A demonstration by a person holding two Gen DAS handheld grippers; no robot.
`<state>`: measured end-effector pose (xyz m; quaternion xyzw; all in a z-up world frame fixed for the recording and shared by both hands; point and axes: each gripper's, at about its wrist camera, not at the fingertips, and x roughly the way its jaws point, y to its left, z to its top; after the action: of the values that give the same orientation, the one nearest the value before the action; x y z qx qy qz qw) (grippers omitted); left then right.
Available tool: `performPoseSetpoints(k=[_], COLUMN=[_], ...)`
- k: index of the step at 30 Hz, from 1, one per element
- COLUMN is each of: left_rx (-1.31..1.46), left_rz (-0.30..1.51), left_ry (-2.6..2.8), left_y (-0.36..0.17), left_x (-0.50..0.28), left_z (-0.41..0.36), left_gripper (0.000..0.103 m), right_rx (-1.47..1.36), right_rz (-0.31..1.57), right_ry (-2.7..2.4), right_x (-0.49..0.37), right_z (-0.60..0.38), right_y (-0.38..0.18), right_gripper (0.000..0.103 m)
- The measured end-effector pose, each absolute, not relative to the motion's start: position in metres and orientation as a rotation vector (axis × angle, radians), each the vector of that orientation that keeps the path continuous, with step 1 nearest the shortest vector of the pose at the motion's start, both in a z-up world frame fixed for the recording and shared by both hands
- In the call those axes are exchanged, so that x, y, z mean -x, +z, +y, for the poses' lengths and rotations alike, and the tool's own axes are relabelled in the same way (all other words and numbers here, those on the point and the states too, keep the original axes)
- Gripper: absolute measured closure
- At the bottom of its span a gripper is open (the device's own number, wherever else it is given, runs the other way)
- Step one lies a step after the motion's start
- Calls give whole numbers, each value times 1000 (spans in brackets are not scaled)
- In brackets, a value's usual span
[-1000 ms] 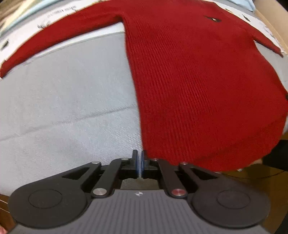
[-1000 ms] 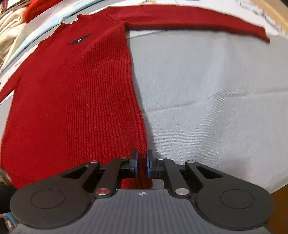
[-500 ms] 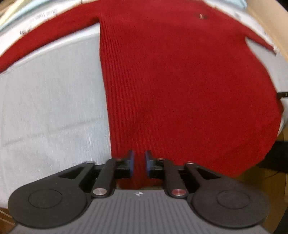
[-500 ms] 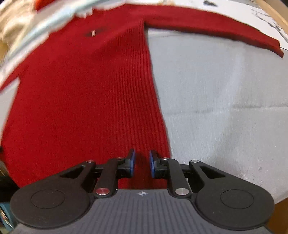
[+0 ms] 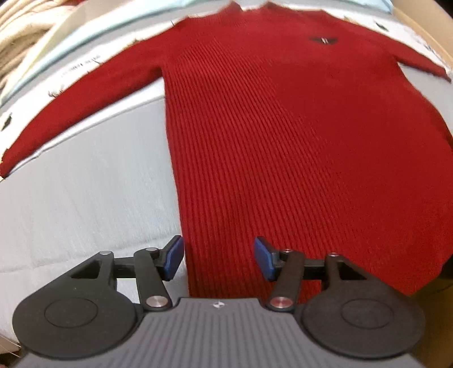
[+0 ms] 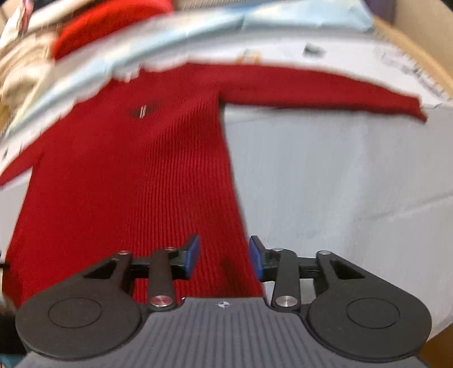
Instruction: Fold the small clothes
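Note:
A small red ribbed sweater (image 5: pixel 269 147) lies flat, front up, on a pale grey cloth, sleeves spread to both sides. It has a small dark chest logo (image 5: pixel 322 40). My left gripper (image 5: pixel 218 259) is open and empty above the hem's left corner. In the right wrist view the sweater (image 6: pixel 136 184) lies the same way, with its right sleeve (image 6: pixel 325 90) stretched out. My right gripper (image 6: pixel 223 257) is open and empty above the hem's right corner. The hem itself is hidden behind the gripper bodies.
The grey cloth (image 5: pixel 85 203) covers the work surface, with a white printed sheet (image 5: pixel 79 66) under the sleeves. Beige cloth (image 5: pixel 19 25) is piled at the far left. Another red garment (image 6: pixel 107 19) lies at the back. A wooden edge (image 6: pixel 419 51) runs along the right.
Both grippers were shut at the sweater's hem corners a second ago. They have opened wide, let go of the hem and lifted back a little.

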<state>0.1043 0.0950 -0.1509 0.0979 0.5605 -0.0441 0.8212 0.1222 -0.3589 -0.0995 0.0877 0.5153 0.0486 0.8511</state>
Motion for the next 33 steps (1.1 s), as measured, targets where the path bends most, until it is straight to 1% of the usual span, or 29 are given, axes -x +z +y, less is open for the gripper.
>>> performPoseSetpoints(k=[4, 5, 8, 11, 15, 18, 21, 23, 24, 26, 28, 30, 31, 32, 33], left_rx=[-179, -171, -138, -126, -102, -121, -74, -99, -109, -88, -67, -93, -118, -143, -142], left_rz=[1128, 1106, 1037, 943, 801, 646, 585, 536, 516, 478, 426, 379, 383, 438, 535], left_ry=[-65, -59, -29, 10, 55, 78, 23, 23, 24, 5, -8, -7, -5, 1, 25], left_y=[-149, -146, -134, -119, -82, -44, -5, 20, 31, 46, 45, 27, 11, -4, -20], left_x=[-106, -107, -107, -110, -108, -117, -133, -149, -156, -171, -182, -184, -186, -192, -205], left_z=[85, 81, 81, 72, 56, 45, 33, 21, 16, 7, 2, -3, -7, -9, -13], left_gripper=[41, 40, 38, 38, 38, 38, 38, 38, 37, 30, 25, 25, 25, 26, 31], right_rx=[-197, -197, -208, -229, -251, -268, -290, -302, -306, -324, -345, -352, -349, -345, -346], right_rz=[926, 895, 846, 826, 807, 791, 781, 782, 784, 796, 814, 823, 829, 845, 862], right_ry=[80, 87, 101, 102, 85, 56, 1, -46, -67, -94, -109, -119, -120, -112, -108], right_x=[-134, -136, -143, -160, -170, -168, -174, -177, -178, -179, -180, -179, -179, -181, -183], right_z=[-356, -353, -353, -347, -346, -350, -359, -368, -371, -379, -385, -389, -390, -391, -392], right_y=[-81, -77, -66, -64, -57, -50, -46, -44, -45, -46, -50, -53, -54, -53, -51], right_gripper=[62, 60, 55, 54, 54, 54, 54, 54, 54, 54, 54, 54, 54, 54, 54])
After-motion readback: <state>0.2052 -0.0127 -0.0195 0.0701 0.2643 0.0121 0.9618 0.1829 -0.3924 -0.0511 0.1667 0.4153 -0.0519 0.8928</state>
